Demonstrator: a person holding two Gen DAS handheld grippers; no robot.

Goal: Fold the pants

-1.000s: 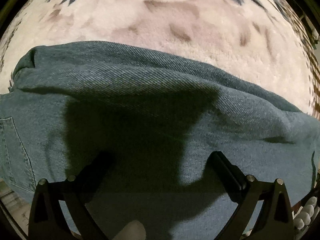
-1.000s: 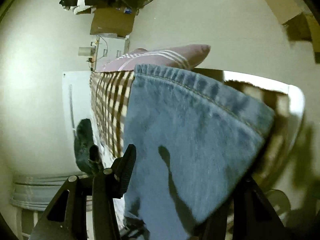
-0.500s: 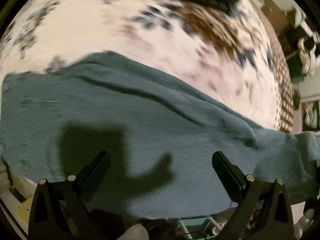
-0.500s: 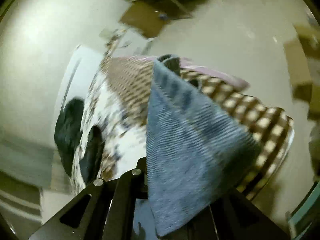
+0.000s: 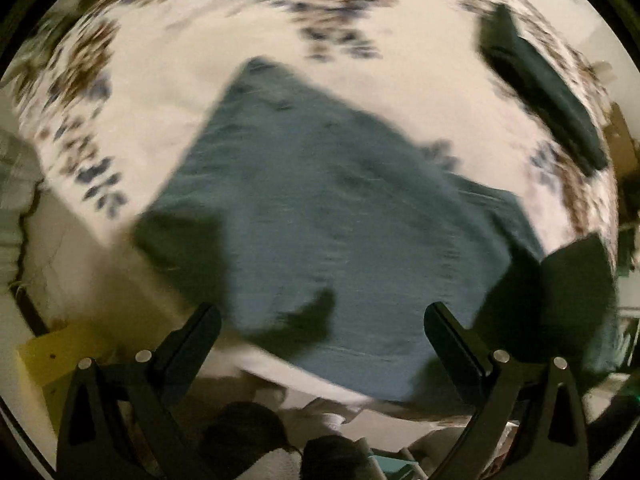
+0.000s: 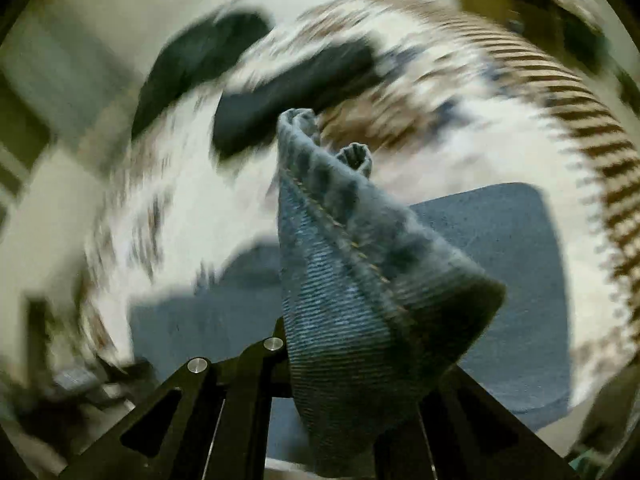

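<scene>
From my left wrist camera the jeans [image 5: 320, 216] lie flat across the middle of the bed [image 5: 224, 24], reaching toward 5 o'clock. Only my right wrist camera shows a hem [image 6: 360, 272] lifted off them, bunched and standing toward 12. My right gripper [image 6: 352, 404] is clenched on that hem; my left gripper [image 5: 322, 320] is released, fingers wide, nothing between them. Dark clothes [image 5: 548, 92] lie at 2 o'clock in the left view, at 11 [image 6: 288, 88] in the right. Both views are blurred, and the hem hides the bed's middle.
</scene>
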